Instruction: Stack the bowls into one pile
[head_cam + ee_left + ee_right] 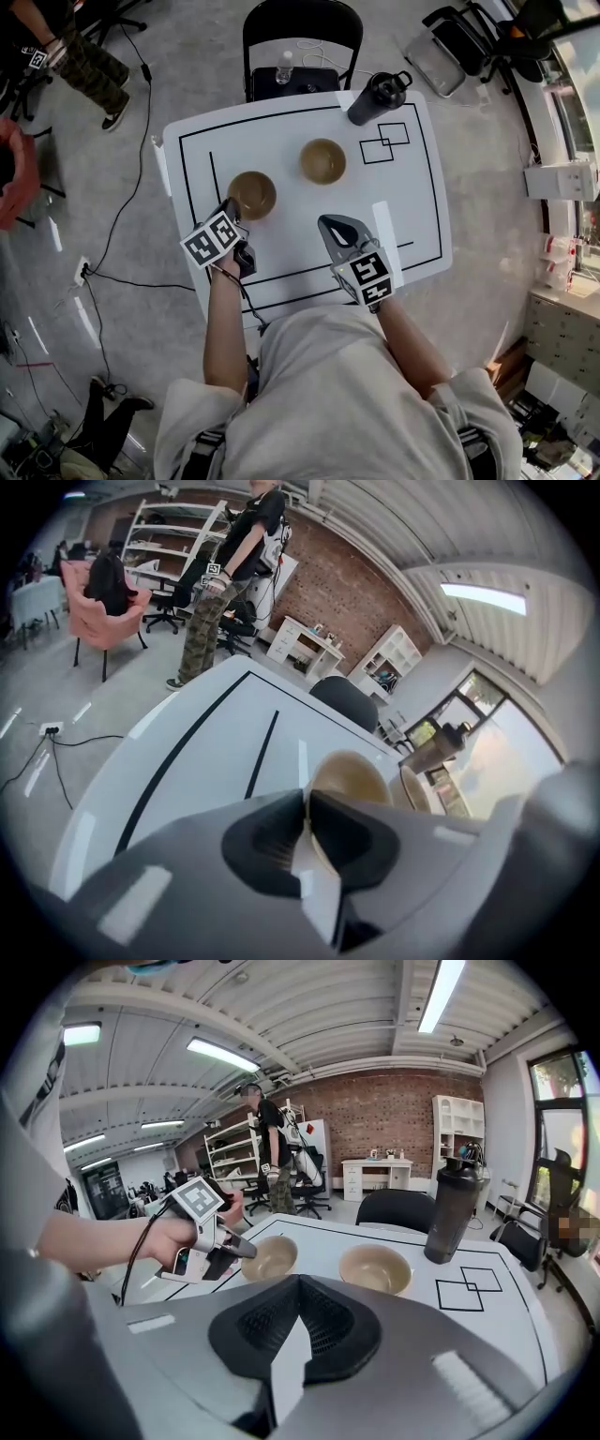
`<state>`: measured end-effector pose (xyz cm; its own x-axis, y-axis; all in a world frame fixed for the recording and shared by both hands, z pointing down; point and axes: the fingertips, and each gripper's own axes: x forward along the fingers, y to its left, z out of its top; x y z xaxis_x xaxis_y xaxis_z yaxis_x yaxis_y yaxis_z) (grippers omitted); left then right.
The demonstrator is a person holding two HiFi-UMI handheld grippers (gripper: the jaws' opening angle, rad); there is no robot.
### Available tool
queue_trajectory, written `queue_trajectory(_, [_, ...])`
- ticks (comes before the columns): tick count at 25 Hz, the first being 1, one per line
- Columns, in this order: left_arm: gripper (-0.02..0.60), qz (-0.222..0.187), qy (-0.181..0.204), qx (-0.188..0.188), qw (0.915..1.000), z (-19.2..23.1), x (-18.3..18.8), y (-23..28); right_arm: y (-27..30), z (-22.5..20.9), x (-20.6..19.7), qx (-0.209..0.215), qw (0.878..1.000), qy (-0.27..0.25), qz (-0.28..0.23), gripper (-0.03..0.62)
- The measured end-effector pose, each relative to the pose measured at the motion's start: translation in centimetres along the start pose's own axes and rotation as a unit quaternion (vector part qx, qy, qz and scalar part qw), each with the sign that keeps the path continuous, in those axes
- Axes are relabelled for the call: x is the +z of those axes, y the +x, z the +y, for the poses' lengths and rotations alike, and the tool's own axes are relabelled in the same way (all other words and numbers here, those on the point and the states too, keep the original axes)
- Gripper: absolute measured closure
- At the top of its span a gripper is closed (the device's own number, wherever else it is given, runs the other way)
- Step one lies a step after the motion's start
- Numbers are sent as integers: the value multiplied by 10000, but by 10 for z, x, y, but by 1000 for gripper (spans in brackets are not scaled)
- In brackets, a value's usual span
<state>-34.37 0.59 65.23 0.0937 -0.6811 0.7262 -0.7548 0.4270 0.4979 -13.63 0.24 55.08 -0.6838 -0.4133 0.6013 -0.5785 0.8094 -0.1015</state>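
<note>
Near bowl: tan, upright on the white surface, right at my left gripper's tips. The near edge of its rim is between the jaws.
Left gripper: clamped on that rim. In the left gripper view the thin bowl wall runs between the two pads, one inside the bowl and one outside. Angled down towards the surface.
Far bowl: same tan kind, empty and upright. Ahead and to the right of the left gripper, ahead of the right gripper. Clear gap to the near bowl, so the two aren't nested.
Right gripper: jaws together, nothing between them. It hovers over the surface short of the far bowl and touches neither bowl.
Shaker bottle: dark, upright at the far edge of the surface, beyond the far bowl and to the right of it.
Markings: black border lines, plus two overlapping squares right of the far bowl.
Chair: black, past the far edge, with a water bottle on its seat.
</note>
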Motion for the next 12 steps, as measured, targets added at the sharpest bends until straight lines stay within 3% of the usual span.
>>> queue_trajectory(12, [557,-102,347,-205,9991,-23,2,-28,-8,13,11,-70,9997,-77,-215,594])
